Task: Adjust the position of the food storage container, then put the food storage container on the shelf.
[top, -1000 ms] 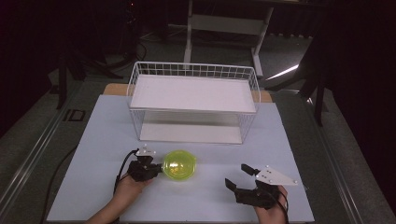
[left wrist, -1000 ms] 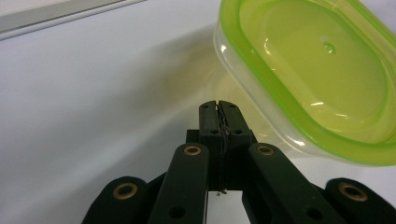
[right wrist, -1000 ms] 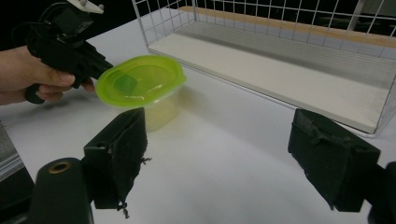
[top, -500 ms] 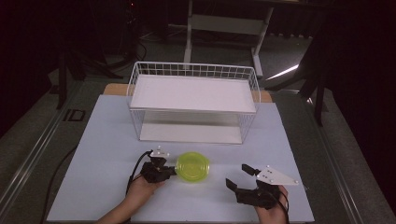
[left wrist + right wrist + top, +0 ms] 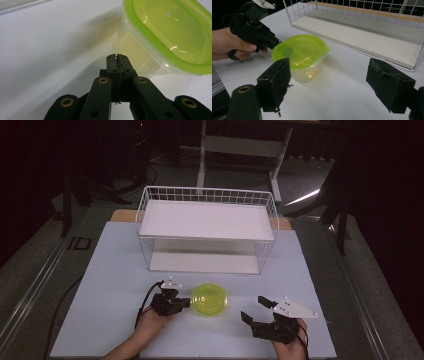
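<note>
A clear plastic container with a lime-green lid (image 5: 209, 300) stands upright on the white table, in front of the wire basket. My left gripper (image 5: 186, 302) lies level at its left side, jaws shut with nothing between them; the tips (image 5: 117, 56) sit right beside the container (image 5: 170, 37), at or just short of its wall. From the right gripper view, the left gripper (image 5: 275, 42) points at the lid's (image 5: 299, 51) rim. My right gripper (image 5: 253, 309) stands open to the right of the container, apart from it, with wide black pads (image 5: 277, 80).
A white wire basket (image 5: 207, 192) with a white shelf board (image 5: 362, 35) stands behind the container. The white table mat (image 5: 110, 270) ends near both hands at the front. Dark floor and a stand's legs lie beyond the table.
The left gripper and the green-lidded container have both shifted to the right, most of it in the first half second. The right gripper has stayed where it was.
</note>
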`<state>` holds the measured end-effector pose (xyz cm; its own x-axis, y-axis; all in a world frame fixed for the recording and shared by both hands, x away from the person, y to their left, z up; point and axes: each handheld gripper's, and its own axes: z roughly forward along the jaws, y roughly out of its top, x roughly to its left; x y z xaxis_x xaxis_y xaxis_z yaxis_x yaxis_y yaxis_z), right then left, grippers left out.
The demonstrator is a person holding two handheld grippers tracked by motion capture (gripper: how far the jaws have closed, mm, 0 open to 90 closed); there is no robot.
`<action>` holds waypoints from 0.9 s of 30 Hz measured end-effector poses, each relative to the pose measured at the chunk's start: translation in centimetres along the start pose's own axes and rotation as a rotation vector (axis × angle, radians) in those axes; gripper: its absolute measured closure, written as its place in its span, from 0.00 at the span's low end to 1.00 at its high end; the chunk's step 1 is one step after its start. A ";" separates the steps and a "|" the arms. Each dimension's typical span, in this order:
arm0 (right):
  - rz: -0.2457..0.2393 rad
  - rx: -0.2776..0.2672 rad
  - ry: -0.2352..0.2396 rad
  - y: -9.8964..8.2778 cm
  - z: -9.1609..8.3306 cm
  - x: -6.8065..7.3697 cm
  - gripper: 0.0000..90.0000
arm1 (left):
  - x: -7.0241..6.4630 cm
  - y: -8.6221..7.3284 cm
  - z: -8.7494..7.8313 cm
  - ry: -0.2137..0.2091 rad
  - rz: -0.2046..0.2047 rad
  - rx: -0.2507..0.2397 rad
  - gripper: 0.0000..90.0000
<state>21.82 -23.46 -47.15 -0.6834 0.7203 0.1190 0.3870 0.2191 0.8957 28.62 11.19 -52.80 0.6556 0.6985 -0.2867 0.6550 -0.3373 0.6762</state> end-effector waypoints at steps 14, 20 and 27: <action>-0.025 0.013 0.020 0.0 0.5 0.5 0.22 | 0.5 -2.5 -6.7 -0.084 0.035 -0.107 0.33; -0.032 0.022 0.023 0.0 0.7 0.7 0.22 | -0.3 -3.1 -8.2 -0.130 0.046 -0.126 0.02; -0.057 0.028 0.063 0.7 0.7 1.8 0.22 | -1.4 -2.5 -10.1 -0.167 0.087 -0.261 0.02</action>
<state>21.29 -21.52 -46.64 -0.7423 0.6632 0.0956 0.3628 0.2779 0.8895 22.27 17.46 -47.22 0.7718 0.5535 -0.3131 0.4894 -0.2027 0.8482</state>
